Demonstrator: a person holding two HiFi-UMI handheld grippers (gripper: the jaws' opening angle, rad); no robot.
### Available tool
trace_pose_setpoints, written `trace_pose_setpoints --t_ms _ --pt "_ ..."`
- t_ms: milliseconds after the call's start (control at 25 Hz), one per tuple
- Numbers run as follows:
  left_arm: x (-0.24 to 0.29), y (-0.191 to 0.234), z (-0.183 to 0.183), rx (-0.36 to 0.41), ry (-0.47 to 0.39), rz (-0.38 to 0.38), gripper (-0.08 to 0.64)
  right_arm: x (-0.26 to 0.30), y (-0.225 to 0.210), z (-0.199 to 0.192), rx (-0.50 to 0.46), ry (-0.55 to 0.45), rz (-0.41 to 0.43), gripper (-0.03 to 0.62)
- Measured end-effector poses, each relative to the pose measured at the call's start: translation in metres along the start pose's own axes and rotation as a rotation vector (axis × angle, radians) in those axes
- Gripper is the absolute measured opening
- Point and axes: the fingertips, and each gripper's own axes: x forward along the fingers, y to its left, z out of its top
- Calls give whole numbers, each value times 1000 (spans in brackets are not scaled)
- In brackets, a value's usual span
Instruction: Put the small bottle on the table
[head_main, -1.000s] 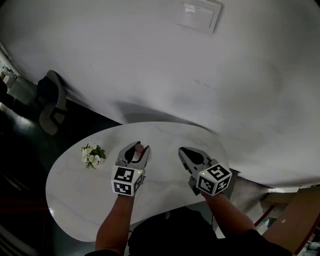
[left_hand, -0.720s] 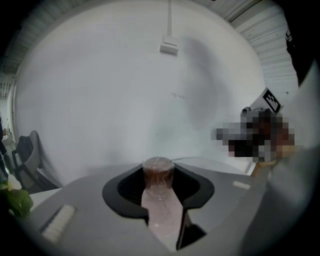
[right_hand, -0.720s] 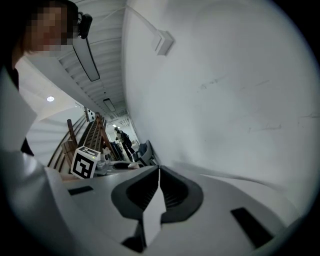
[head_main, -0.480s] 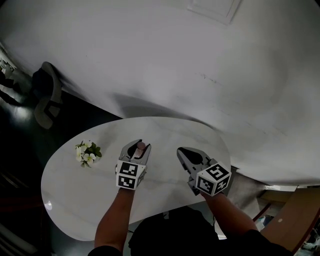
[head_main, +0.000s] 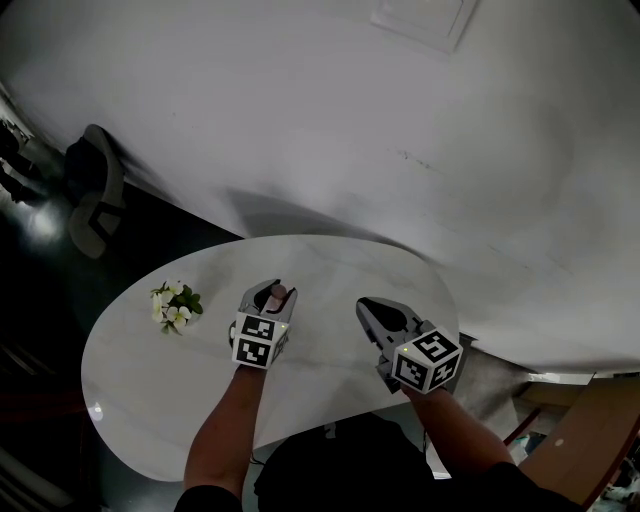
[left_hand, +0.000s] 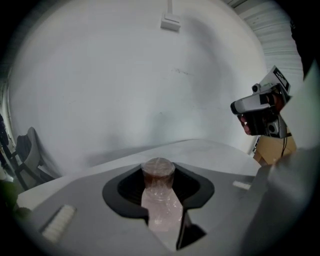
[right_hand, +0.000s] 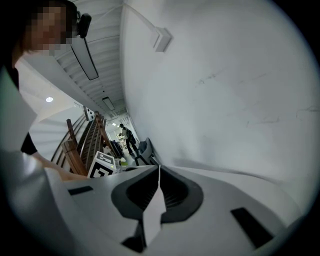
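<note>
The small bottle (head_main: 279, 293) is clear and pinkish with a brownish cap, and it stands upright between the jaws of my left gripper (head_main: 272, 296), which is shut on it. In the left gripper view the bottle (left_hand: 159, 192) fills the gap of the left gripper (left_hand: 160, 210), with the white table (left_hand: 210, 150) beyond. I cannot tell whether its base touches the table (head_main: 330, 265). My right gripper (head_main: 370, 306) hovers over the table to the right, jaws shut with nothing between them. In its own view the right gripper (right_hand: 159, 187) shows only a thin seam.
A small bunch of white flowers (head_main: 174, 307) lies on the table's left part. A grey chair (head_main: 95, 200) stands on the dark floor at the left. A white wall (head_main: 400, 120) rises just behind the table. The left gripper's marker cube (right_hand: 103, 165) shows in the right gripper view.
The head view has shifted a little. My left gripper with the bottle has edged slightly farther over the table. The right gripper has stayed about where it was.
</note>
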Motion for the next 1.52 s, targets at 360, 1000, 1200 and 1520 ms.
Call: trace_pose_setpoints --t_ms 360,1000,1200,1520 --pt "1 2 -14 21 56 -10 150 -4 3 -4 9 0 -8 12" --pt "-23 1 -13 95 56 -16 182 -14 30 3 -20 -21 -10 12" --pt "-54 -2 11 90 -21 -22 184 -27 48 9 -37 -45 -24 12" --pt "-118 -17 28 201 -110 -67 164 -46 83 22 -54 -96 -65 12"
